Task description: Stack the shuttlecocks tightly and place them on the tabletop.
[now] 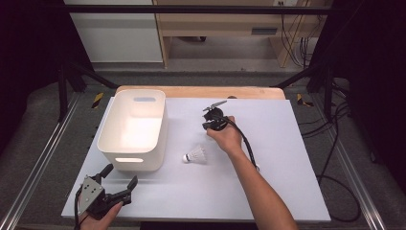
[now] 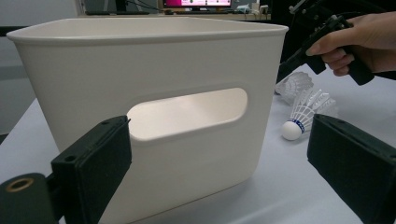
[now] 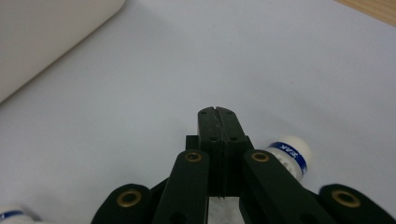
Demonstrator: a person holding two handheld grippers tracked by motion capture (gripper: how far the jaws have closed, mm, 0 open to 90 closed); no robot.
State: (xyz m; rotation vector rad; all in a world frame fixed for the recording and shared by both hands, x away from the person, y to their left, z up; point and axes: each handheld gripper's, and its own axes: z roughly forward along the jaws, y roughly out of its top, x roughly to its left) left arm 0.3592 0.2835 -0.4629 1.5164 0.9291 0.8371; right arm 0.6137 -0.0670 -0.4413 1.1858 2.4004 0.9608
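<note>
Right now my right gripper (image 1: 214, 115) hovers with jaws pressed together on nothing just beyond the shuttlecock (image 1: 195, 155) lying on the tabletop (image 1: 268, 191), right of the white bin (image 1: 134, 129), while my left gripper (image 1: 115, 184) rests near-left, jaws wide open and empty.

Second shuttlecock (image 2: 293, 85) half behind bin (image 2: 154, 70), another (image 3: 10, 215) cut off at edge
</note>
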